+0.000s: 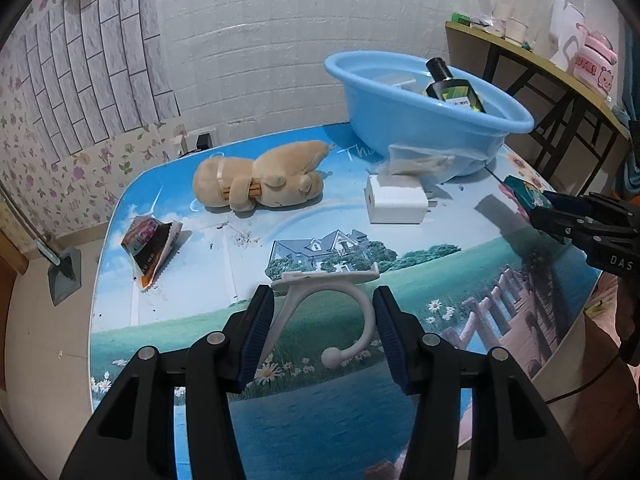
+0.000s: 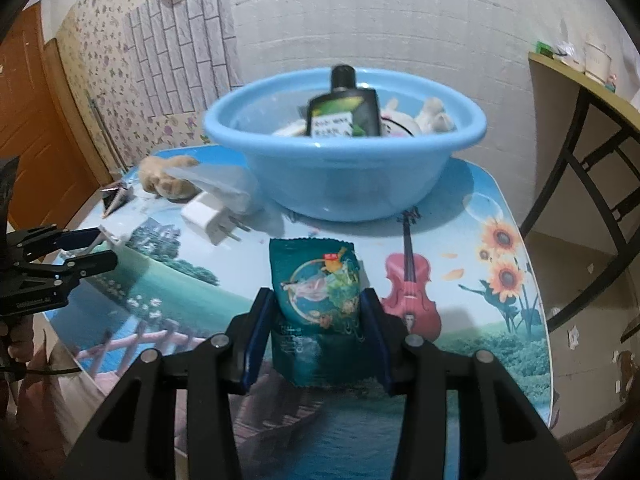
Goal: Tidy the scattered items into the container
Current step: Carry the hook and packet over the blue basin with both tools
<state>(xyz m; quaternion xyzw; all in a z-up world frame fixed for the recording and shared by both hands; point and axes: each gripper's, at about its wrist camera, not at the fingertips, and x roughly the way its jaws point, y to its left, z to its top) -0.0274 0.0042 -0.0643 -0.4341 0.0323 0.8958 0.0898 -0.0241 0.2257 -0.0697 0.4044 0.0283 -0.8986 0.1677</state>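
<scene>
Left tool (image 1: 324,328) straddles hook (image 1: 320,312) | right tool (image 2: 316,336) grips packet (image 2: 316,292)

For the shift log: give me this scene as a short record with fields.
container: blue plastic basin, far end of table
already in basin: dark green-labelled bottle, small white plush
left claw: open around white plastic hook
right claw: closed on teal foil snack packet
still on table: tan plush toy, white charger plug, crumpled dark wrapper, clear plastic bag
</scene>
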